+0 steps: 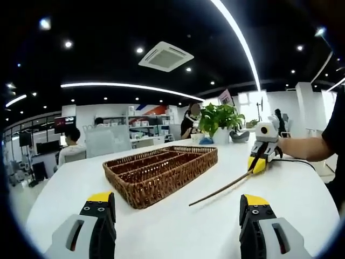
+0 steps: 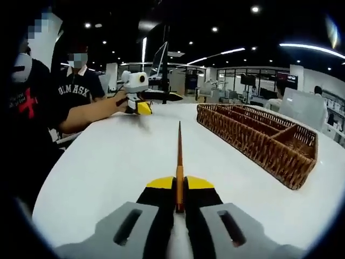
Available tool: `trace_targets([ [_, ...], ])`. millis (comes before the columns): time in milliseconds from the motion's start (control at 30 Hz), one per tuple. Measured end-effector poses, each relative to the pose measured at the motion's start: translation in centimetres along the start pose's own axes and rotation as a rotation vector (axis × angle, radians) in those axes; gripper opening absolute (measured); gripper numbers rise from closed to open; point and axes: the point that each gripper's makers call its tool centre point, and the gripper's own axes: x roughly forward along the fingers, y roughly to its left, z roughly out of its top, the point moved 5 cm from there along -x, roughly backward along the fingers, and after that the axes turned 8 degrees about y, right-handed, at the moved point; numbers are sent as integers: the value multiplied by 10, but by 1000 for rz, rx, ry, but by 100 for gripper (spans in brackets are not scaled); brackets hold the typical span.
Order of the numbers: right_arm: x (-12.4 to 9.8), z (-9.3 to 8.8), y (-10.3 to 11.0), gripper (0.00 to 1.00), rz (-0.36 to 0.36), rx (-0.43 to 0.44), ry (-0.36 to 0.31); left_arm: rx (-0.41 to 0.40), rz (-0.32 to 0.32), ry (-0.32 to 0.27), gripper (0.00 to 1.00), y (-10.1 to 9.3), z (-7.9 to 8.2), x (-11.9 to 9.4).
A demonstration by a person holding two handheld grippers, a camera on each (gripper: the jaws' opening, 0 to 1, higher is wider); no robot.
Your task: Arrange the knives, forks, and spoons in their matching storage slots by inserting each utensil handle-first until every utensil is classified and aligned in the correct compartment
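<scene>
The right gripper (image 2: pixel 180 186) has its yellow-tipped jaws clamped together on a thin wooden-handled utensil (image 2: pixel 179 156), and the long shaft runs straight out ahead of the jaws, low over the white table (image 2: pixel 108 162). Which kind of utensil it is I cannot tell; the far end just tapers to a point from here. In the left gripper view that same right gripper (image 1: pixel 257 162) sits out ahead and to the right of the jaws, utensil (image 1: pixel 221 190) slanting down toward the table in front of them.

The left gripper (image 1: pixel 177 208) waits with its jaws wide apart, nothing between them.

The woven basket tray (image 2: pixel 296 162) lies ahead and to the right of the right gripper's jaws; from the left gripper it sits just ahead and slightly left, tray (image 1: pixel 140 195) rim nearest the jaws. It has long slots split by wicker dividers, and as far as I can see down into them, they look bare; the near wall hides part of the floor.

So the job looks barely begun. My read for this step: swing the held utensil round to the right so the free end lines up with one long slot, keep the shaft parallel to the dividers, lower it inside the rim and only then let go. Tilt it too steeply and the tip may snag in the weave.
</scene>
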Motion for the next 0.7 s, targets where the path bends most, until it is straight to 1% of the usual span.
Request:
trace_targets([
  [33, 2, -2, 1, 4, -20, -13, 9, 0, 0, -2, 100, 0, 0, 0],
  [67, 2, -1, 2, 4, -24, -19, 5, -1, -1, -4, 100, 0, 1, 0],
  [100, -1, 3, -2, 4, -62, 7, -23, 0, 0, -6, 100, 0, 1, 0],
  [133, -3, 7, -2, 4, -71, 1, -44, 0, -1, -7, 100, 0, 1, 0],
  [167, -8, 12, -9, 4, -129, 7, -69, 0, -2, -9, 100, 0, 2, -1],
  [200, -12, 15, -13, 4, -158, 28, -79, 1, -2, -12, 100, 0, 2, -1],
  [267, -19, 23, -15, 4, -177, 23, -124, 2, -3, -20, 100, -1, 4, -2],
  [300, -25, 23, -21, 4, -222, 72, -123, 3, -3, -25, 100, -1, 5, -2],
  [367, -28, 23, -21, 4, -231, 58, -112, 2, -4, -28, 100, -1, 5, -2],
  [400, -32, 21, -25, 4, -272, 82, -85, 3, -2, -29, 100, -1, 5, -3],
  [433, -34, 21, -27, 4, -287, 96, -84, 3, 0, -30, 100, 0, 5, -3],
  [467, -36, 22, -26, 4, -284, 152, -87, 2, -1, -31, 100, 0, 6, -2],
  [500, -37, 22, -26, 4, -287, 163, -83, 2, -2, -32, 100, -1, 6, -2],
  [533, -39, 23, -27, 4, -302, 154, -74, 5, -3, -30, 100, -1, 5, -2],
  [567, -43, 26, -29, 4, -329, 157, -78, 11, -3, -26, 100, -2, 5, -1],
  [600, -45, 29, -29, 4, -336, 167, -90, 15, -2, -23, 100, -2, 4, -1],
  [667, -53, 38, -32, 4, -367, 218, -107, 19, -1, -21, 100, -2, 4, -1],
  [700, -55, 41, -32, 4, -374, 224, -108, 18, -2, -21, 100, -2, 4, -1],
])
